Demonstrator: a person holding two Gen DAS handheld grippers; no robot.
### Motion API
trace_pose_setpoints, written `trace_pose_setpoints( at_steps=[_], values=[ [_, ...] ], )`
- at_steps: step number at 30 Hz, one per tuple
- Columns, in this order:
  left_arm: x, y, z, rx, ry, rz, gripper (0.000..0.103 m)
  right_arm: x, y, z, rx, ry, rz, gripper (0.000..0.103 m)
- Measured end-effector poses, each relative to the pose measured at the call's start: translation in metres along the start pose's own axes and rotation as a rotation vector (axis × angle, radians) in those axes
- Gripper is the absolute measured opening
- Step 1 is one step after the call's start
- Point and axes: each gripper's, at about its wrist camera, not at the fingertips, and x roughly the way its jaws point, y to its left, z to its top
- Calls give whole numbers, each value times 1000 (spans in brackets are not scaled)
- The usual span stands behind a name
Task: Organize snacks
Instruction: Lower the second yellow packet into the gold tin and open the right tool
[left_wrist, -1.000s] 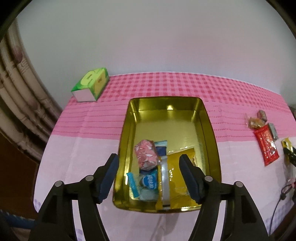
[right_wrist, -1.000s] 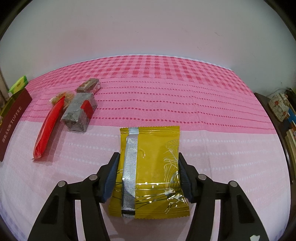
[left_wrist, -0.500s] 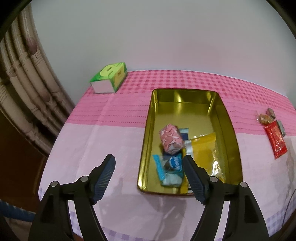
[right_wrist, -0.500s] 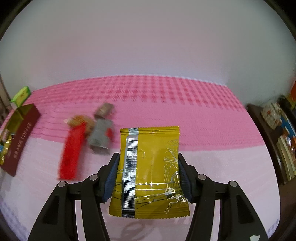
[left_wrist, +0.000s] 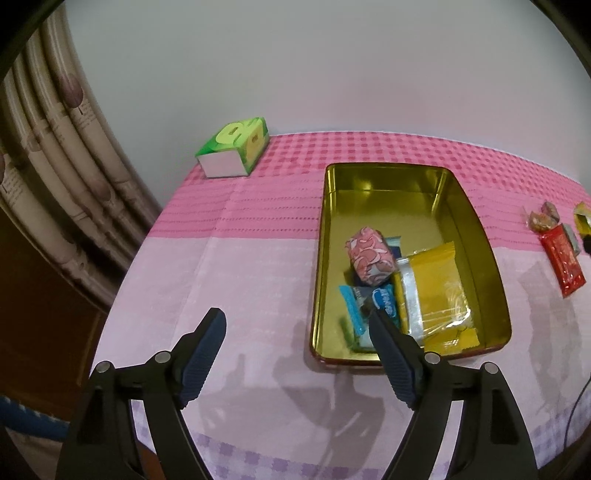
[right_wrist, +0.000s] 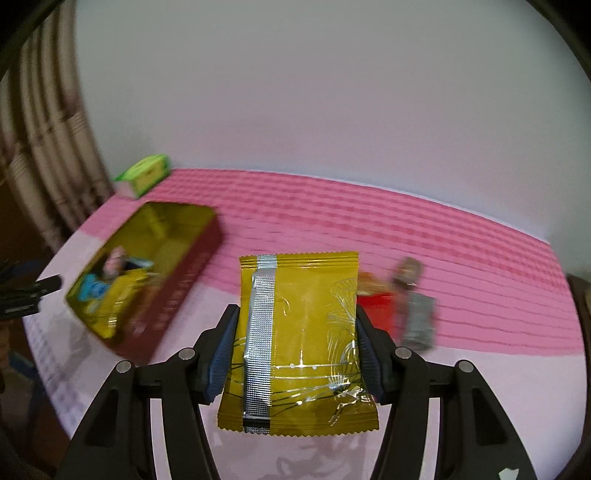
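Note:
A gold tin (left_wrist: 321, 258) lies open on the pink cloth and holds a pink wrapped snack (left_wrist: 369, 258), a blue packet (left_wrist: 384, 301) and a yellow packet (left_wrist: 436, 291). My left gripper (left_wrist: 299, 321) hangs over the cloth by the tin's near left corner, its jaws opening with nothing between them. In the right wrist view my right gripper (right_wrist: 293, 347) is shut on a second yellow packet (right_wrist: 299, 332), lifted above the cloth. The tin (right_wrist: 199, 266) lies to its left, blurred.
A green tissue box (left_wrist: 236, 149) stands at the back left corner by the wall. Loose snacks, among them a red packet (left_wrist: 561, 258) and a grey bar (right_wrist: 417, 321), lie right of the tin. A curtain (left_wrist: 55, 184) hangs past the table's left edge.
My left gripper drew back left off the tin and widened. My right gripper rose with the yellow packet and swung left, bringing the tin into view.

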Motion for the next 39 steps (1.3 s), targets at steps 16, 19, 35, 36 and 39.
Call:
trace_pose_setpoints(
  at_steps=[16, 19, 35, 36, 39],
  values=[
    [-4, 28, 0, -21, -11, -6, 83, 27, 125, 13, -166, 30, 164, 55],
    [-3, 37, 1, -43, -8, 2, 84, 32, 138, 14, -189, 37, 181, 55],
    [1, 52, -1, -94, 9, -4, 85, 77, 183, 21, -251, 98, 204, 55],
    [1, 51, -1, -95, 9, -8, 85, 78, 185, 21, -250, 102, 207, 55],
    [2, 50, -1, -92, 10, -11, 85, 83, 189, 20, -261, 106, 204, 55]
  ],
)
